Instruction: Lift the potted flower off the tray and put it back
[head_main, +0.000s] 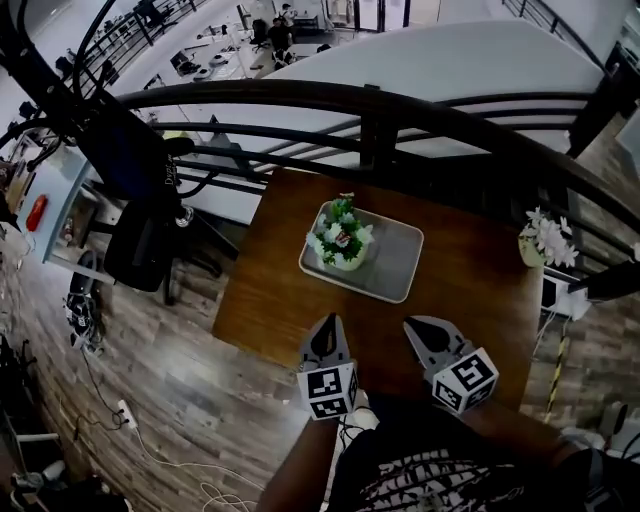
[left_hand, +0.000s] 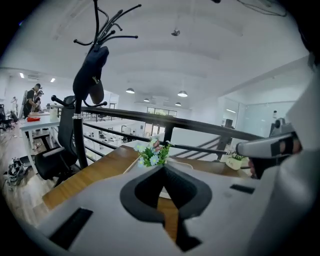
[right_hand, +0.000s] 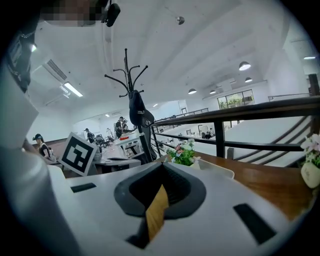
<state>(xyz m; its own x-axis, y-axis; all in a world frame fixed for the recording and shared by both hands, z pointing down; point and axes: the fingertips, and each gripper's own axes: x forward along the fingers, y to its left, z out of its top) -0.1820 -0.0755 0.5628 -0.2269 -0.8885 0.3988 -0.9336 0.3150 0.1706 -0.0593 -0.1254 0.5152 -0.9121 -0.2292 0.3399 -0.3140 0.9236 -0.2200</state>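
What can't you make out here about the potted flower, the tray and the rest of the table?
Potted flower: its pot largely hidden behind the left gripper and right gripper in their own views.
Tray: mostly hidden there too.
Second flower pot: cut by the right gripper view's edge.

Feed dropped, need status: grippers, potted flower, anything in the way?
Left gripper, right gripper: jaws shut, empty, short of tray. Potted flower upright on tray. Nothing between.
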